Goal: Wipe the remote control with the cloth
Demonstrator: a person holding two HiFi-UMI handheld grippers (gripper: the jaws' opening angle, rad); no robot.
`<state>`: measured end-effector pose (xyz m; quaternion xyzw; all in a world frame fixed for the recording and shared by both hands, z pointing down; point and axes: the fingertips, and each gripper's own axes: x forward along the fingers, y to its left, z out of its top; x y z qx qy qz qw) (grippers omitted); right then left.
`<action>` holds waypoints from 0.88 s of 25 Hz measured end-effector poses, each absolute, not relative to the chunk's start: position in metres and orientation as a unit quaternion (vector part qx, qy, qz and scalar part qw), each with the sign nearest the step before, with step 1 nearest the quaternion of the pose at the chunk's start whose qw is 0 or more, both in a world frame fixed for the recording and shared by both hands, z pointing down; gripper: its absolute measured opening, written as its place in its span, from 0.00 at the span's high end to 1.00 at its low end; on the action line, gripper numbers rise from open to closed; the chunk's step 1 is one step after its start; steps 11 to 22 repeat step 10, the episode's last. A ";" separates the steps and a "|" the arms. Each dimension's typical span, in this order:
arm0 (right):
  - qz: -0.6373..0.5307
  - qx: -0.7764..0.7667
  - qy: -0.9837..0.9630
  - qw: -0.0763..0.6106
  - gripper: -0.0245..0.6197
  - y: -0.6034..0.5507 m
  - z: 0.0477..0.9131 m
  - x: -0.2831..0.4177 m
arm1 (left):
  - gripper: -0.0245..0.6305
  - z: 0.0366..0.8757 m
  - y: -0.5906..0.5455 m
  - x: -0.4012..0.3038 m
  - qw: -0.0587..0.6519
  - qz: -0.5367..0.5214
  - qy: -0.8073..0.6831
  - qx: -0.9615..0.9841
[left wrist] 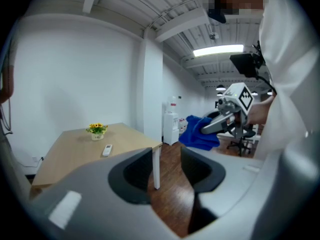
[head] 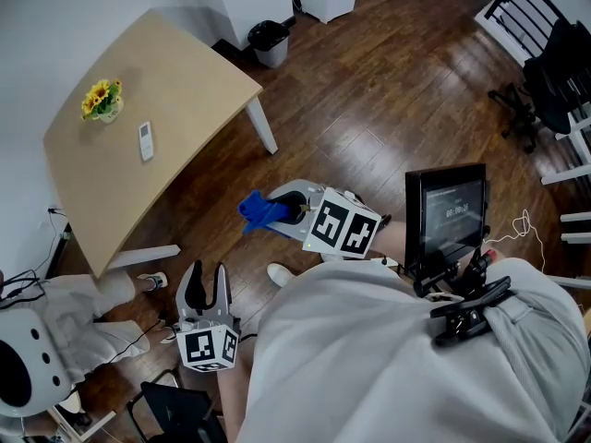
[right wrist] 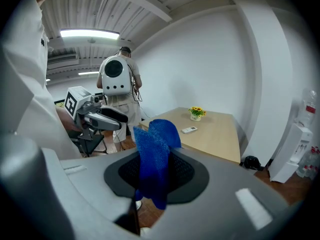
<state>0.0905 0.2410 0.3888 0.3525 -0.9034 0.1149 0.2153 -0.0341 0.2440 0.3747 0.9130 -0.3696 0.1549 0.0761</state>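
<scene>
A white remote control (head: 146, 140) lies on the light wooden table (head: 185, 81) near a pot of yellow flowers (head: 102, 100). Both gripper views show the remote (left wrist: 107, 150) (right wrist: 189, 130) well ahead of the jaws. My right gripper (head: 286, 212) is held over the wood floor, short of the table, shut on a blue cloth (head: 261, 212) that bunches up between its pads (right wrist: 152, 154). My left gripper (head: 205, 286) hangs lower and to the left. Its jaws (left wrist: 166, 166) stand a narrow gap apart with nothing between them.
A black bin (head: 270, 42) stands past the table's far corner. A person in white with a round backpack (right wrist: 116, 84) stands near the table's left end. Office chairs (head: 545, 81) are at the right, and a water dispenser (right wrist: 295, 149) stands by the wall.
</scene>
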 end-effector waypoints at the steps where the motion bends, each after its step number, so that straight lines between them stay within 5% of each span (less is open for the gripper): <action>1: 0.115 0.352 -0.903 0.216 0.82 0.241 0.389 0.090 | 0.66 0.376 0.245 -0.034 0.076 0.155 -0.369 0.913; 22: 0.117 0.350 -0.904 0.217 0.82 0.247 0.391 0.090 | 0.66 0.375 0.251 -0.031 0.080 0.159 -0.368 0.913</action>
